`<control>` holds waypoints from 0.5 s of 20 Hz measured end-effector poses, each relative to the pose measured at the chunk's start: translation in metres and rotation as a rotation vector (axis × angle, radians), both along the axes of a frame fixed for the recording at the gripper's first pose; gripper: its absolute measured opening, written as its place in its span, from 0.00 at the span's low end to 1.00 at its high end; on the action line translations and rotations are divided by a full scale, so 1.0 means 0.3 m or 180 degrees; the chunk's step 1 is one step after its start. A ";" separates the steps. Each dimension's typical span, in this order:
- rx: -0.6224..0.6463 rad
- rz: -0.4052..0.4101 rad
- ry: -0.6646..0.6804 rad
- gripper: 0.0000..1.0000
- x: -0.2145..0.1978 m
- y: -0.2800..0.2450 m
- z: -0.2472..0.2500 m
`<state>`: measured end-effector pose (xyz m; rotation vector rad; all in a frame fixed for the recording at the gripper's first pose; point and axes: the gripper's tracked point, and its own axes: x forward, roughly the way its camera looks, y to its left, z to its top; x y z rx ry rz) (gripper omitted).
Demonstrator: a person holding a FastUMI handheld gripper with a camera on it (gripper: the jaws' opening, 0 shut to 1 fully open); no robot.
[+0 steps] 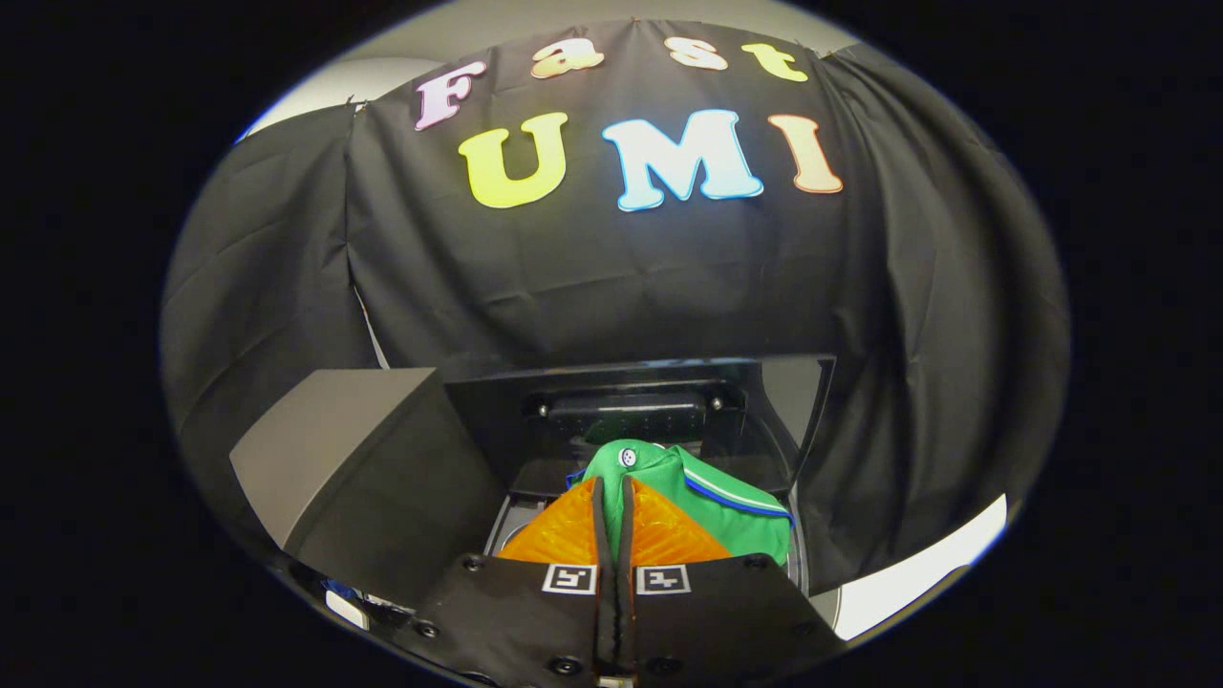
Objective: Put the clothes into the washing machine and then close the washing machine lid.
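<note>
Now, step in hand: carrying the clothes to the washing machine, as I judge it.

Claw: the claw (613, 497) sits in the lower middle of the frame, and its two orange fingers (564, 530) are drawn together with only a thin dark line between them. Green cloth rises right at their tips, so they appear clamped on the garment.

Clothes: the green garment (712, 497) with white and blue stripes bunches at the tips of the fingers and hangs to the right of them, in the lower centre of the frame. It has a small white button near its top.

Washing machine: the washing machine (535, 497) is a dark body just beyond and under the fingers. Part of a pale round opening shows to the left of the fingers, low in the frame.

Lid: the lid (669, 401) stands raised behind the garment, in the middle of the frame, so the machine is open.

Grey panel: a grey box (334, 459) stands at the lower left, beside the machine.

Done so far: the garment is picked up and is held over the open machine.

Left to do: the garment is not yet released inside, I think, because it is above the opening. After that the lid must be brought down.

Not clear: I cannot tell how deep the drum is.
</note>
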<state>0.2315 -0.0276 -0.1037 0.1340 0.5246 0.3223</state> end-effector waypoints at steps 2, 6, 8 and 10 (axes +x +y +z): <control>-0.0030 0.0044 0.0068 0.01 0.003 0.009 -0.040; -0.0140 0.0148 0.0214 0.05 -0.007 0.023 -0.126; -0.0150 0.0168 0.0227 0.13 -0.019 0.019 -0.140; -0.0200 0.0091 0.0183 0.55 -0.011 -0.006 -0.134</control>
